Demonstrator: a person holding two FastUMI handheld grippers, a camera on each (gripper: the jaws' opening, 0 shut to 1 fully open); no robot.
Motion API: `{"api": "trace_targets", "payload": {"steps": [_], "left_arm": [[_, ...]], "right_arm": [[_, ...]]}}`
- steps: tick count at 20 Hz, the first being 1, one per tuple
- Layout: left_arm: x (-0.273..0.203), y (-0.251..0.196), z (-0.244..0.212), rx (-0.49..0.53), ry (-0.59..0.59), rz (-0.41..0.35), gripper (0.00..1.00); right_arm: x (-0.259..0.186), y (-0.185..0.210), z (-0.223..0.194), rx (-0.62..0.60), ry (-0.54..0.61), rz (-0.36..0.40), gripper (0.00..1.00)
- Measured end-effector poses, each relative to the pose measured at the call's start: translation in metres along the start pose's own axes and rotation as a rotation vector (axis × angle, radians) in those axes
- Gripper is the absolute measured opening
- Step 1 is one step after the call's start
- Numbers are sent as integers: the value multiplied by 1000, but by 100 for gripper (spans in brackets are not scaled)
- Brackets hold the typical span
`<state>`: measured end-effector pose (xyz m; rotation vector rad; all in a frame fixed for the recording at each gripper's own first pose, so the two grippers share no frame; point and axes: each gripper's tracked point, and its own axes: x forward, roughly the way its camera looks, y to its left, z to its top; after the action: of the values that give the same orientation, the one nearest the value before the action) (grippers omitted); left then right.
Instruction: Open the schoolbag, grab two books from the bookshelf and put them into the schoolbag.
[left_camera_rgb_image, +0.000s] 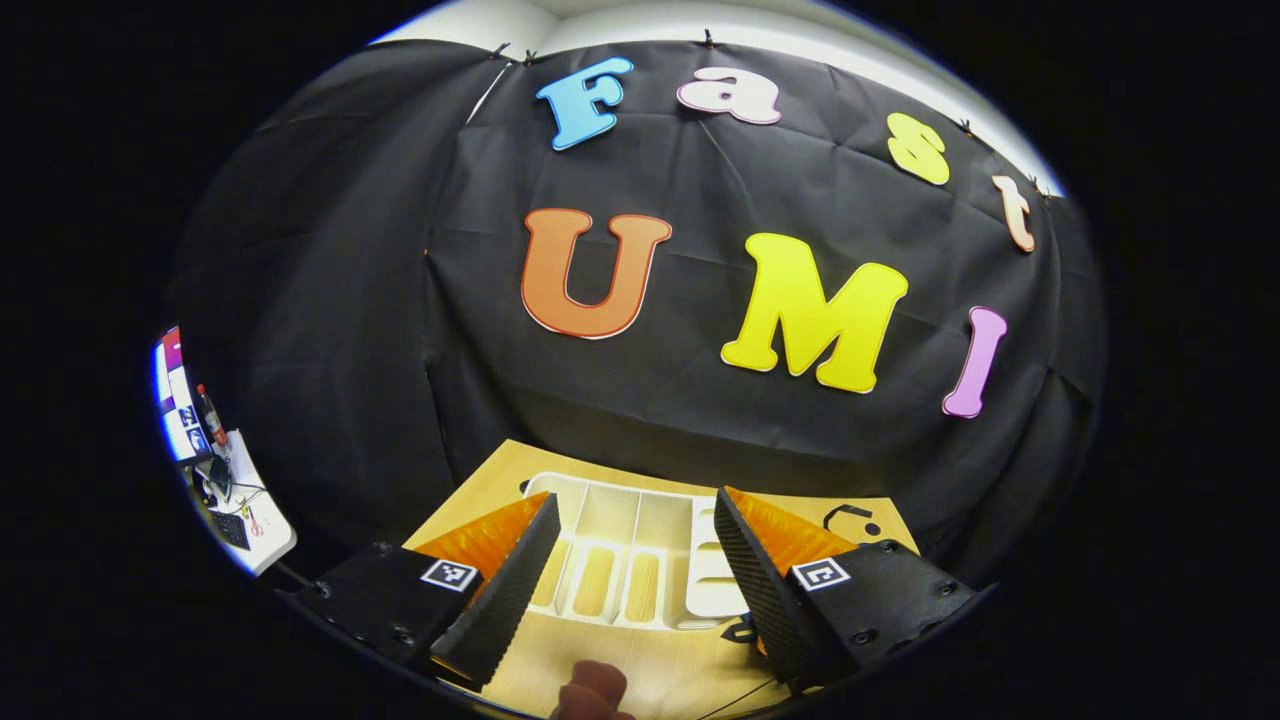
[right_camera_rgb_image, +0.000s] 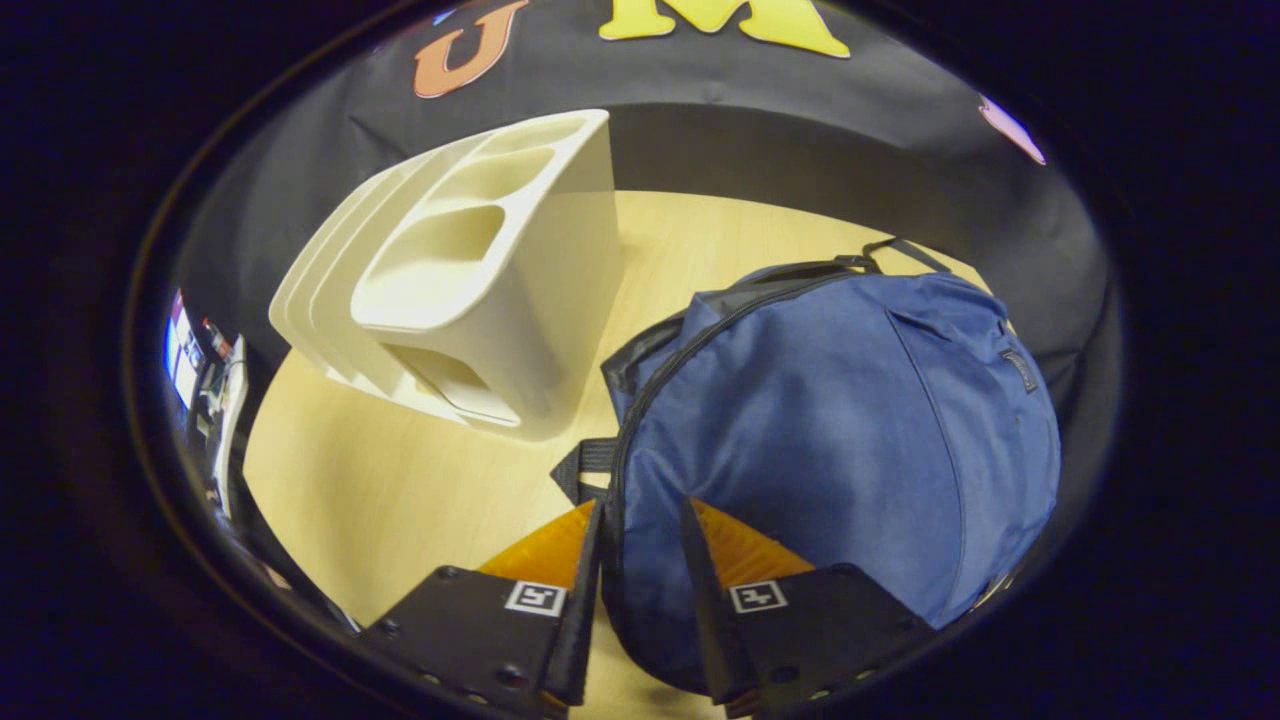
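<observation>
**Right gripper at the schoolbag's zip edge, left gripper waiting above the table**

In the right gripper view, the right gripper (right_camera_rgb_image: 640, 570) has its fingers narrowed around the blue schoolbag's (right_camera_rgb_image: 840, 430) zip seam at 6 o'clock (whether they actually pinch it I cannot tell). The fabric looks soft and floppy, so hold near the zip. The white bookshelf (right_camera_rgb_image: 470, 290) stands at 10 o'clock on the table (right_camera_rgb_image: 340, 490). The left gripper (left_camera_rgb_image: 630, 570) hangs wide open, holding nothing.

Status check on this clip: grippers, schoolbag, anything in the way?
Left gripper open, above the white bookshelf. Right gripper nearly shut around the blue schoolbag edge; contact unclear. No books visible in the bookshelf slots. Nothing blocking.
</observation>
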<state>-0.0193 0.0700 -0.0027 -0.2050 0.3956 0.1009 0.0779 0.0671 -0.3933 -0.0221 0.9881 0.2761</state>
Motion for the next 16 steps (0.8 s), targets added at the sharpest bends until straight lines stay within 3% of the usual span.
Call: {"api": "trace_targets", "payload": {"steps": [1,3,4,5,6,10,16], "left_arm": [[1,-2,2,-1,-1,-3,98],[4,-5,5,5,-8,0,98],[6,-6,8,15,-16,3,98],[8,-8,11,23,-27,4,98],[9,-10,14,34,-38,1,98],[11,-18,27,79,-87,-20,98],[2,-40,44,108,-172,-84,98]], "right_arm": [[-2,4,3,9,-10,16,51],[-16,14,11,39,-45,47,60],[-25,18,19,48,-72,60,74],[-36,19,30,55,-107,61,80],[-49,19,42,60,-150,62,96],[-129,1,112,99,-411,-9,97],[-280,-35,190,46,-811,-212,96]]}}
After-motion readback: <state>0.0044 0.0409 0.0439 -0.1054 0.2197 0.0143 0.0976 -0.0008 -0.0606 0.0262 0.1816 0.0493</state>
